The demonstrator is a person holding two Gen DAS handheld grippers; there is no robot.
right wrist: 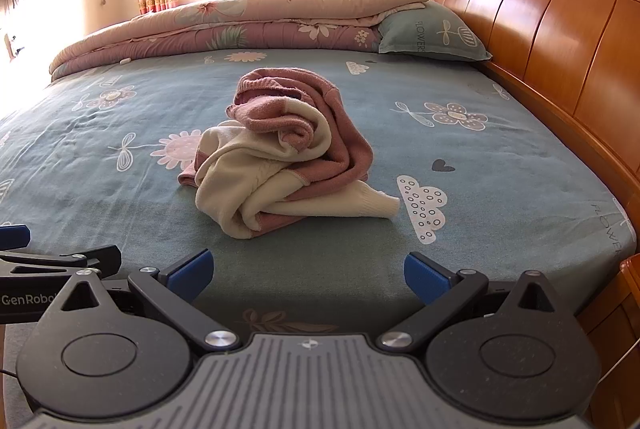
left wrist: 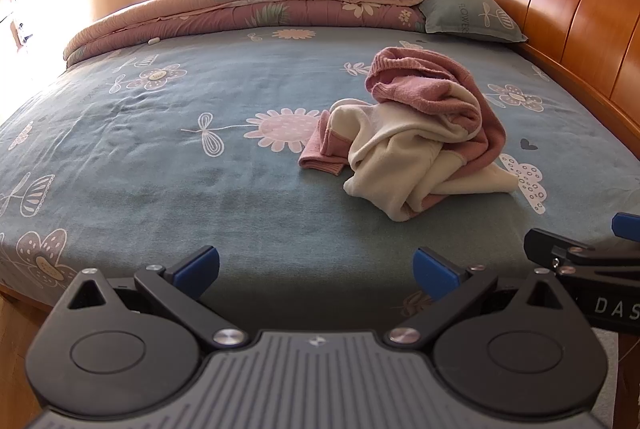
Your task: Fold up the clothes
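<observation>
On blue floral sheet — crumpled pink-and-cream fleece garment; both grippers' jaws spread, empty.

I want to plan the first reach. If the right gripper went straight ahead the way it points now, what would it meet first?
Most likely the crumpled pink and cream garment, which lies nearly dead ahead of the open right gripper with only bare bedsheet between. Depth is unclear, so a low path could brush the sheet first.

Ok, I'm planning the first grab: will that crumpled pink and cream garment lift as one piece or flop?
The garment is probably floppy: it lies in soft, bunched folds. Pinched at one spot, it will likely unroll and trail, since a cream sleeve already sticks out. Its fuzzy knit looks grippy and light.
</observation>
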